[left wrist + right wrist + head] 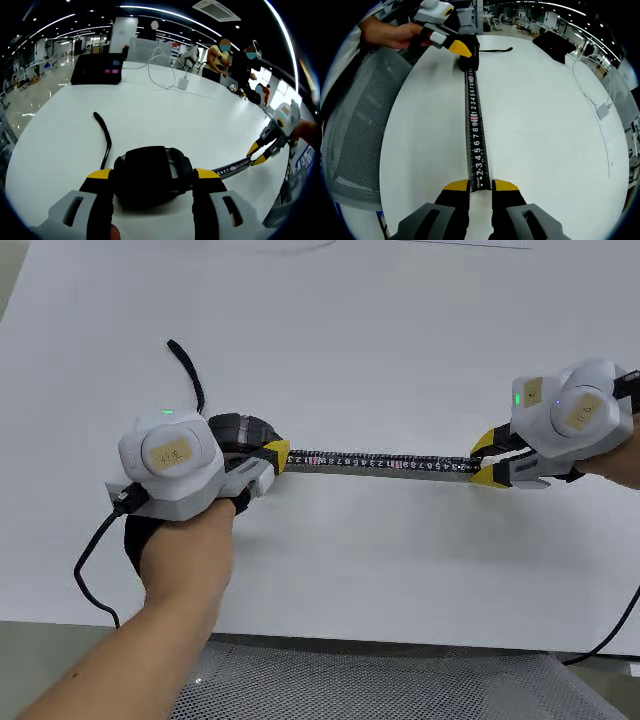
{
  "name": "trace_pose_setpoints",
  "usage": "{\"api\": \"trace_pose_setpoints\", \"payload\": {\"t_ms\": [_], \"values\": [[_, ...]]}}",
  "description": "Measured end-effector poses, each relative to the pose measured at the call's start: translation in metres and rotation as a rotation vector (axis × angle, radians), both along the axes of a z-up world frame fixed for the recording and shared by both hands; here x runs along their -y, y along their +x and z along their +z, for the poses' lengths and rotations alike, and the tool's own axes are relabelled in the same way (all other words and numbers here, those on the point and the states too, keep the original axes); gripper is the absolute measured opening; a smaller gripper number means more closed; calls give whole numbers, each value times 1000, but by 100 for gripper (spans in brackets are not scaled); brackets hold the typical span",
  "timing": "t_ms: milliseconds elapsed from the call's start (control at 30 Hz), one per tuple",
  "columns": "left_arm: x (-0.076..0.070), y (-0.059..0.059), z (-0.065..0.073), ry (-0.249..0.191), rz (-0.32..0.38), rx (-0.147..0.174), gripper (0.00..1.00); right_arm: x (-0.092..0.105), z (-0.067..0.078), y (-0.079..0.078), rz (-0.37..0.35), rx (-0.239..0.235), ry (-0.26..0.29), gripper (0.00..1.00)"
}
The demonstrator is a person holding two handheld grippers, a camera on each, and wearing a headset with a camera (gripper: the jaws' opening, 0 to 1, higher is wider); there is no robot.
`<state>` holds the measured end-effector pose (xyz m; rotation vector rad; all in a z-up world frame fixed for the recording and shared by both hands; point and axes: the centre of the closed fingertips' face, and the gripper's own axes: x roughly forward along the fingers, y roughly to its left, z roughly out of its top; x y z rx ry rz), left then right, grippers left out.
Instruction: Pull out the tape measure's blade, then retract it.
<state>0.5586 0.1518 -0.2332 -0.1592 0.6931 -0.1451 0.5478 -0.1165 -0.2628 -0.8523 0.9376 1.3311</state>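
My left gripper [268,465] is shut on the black tape measure case [152,172], holding it between yellow-tipped fingers [100,175] on the white table. The case [240,430] trails a black wrist strap [188,370]. Its black blade [385,462] with white numerals is drawn out to the right, just above the table. My right gripper [485,465] is shut on the blade's end. In the right gripper view the blade [476,130] runs straight away from my jaws [481,187] to the case [469,56]. The right gripper [260,152] also appears at the right of the left gripper view.
The white table [380,340] stretches wide around the blade. A black device [97,68] and a white charger with cable [182,82] lie at its far side. A grey mesh chair [357,125] stands at the near edge. People [222,60] stand beyond the table.
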Motion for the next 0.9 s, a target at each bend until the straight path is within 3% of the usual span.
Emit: {"api": "trace_pose_setpoints", "payload": {"t_ms": [900], "values": [[-1,1,-2,12,-6,-11,58,0,-3,1,13,29,-20,10]]}}
